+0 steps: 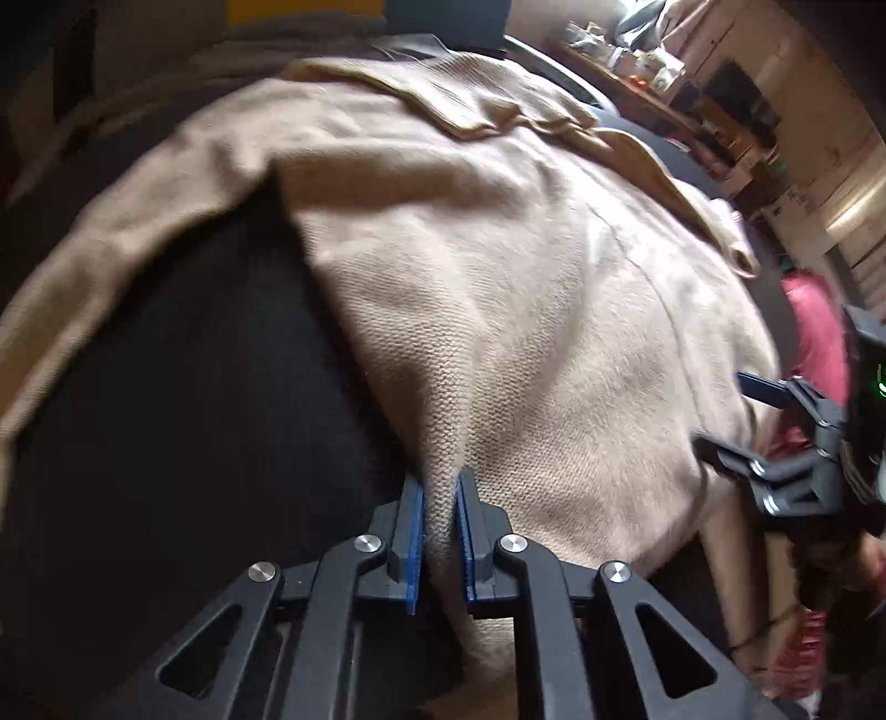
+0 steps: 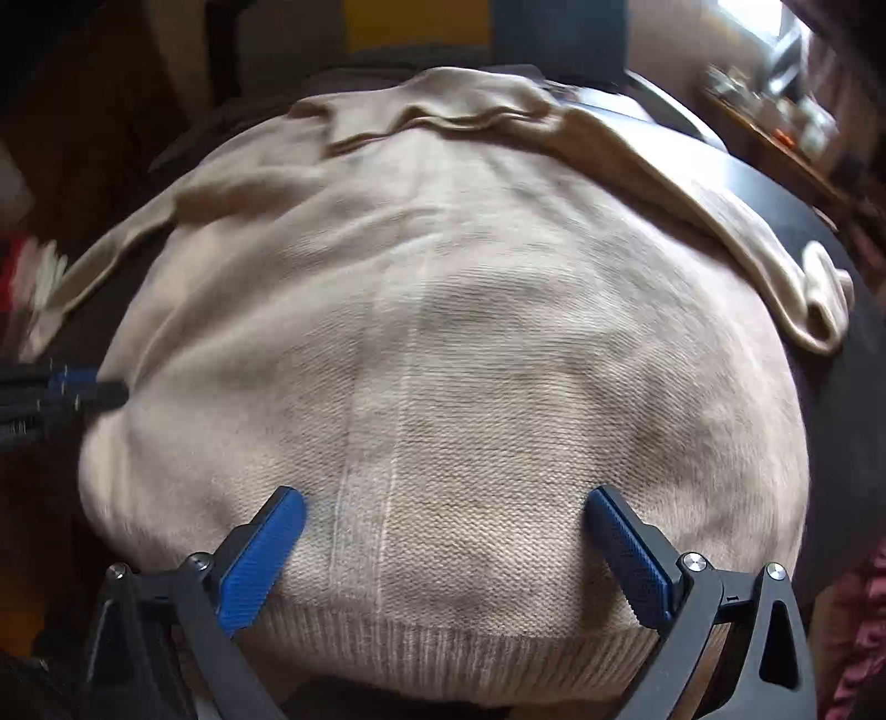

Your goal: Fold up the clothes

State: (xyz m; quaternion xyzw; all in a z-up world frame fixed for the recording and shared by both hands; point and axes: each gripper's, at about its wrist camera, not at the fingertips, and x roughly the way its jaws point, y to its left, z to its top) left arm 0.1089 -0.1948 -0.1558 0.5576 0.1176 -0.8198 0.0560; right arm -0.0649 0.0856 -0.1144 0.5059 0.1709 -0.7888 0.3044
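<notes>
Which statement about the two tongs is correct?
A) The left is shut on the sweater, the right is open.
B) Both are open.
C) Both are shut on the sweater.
A: the left tongs pinch a fold of the beige sweater, while the right tongs are spread wide above its hem.

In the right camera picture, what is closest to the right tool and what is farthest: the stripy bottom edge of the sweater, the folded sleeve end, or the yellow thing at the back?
From the right tool:
1. Stripy bottom edge, right under it.
2. Folded sleeve end, off to the right on the dark table.
3. Yellow thing, far back, top middle.
</notes>
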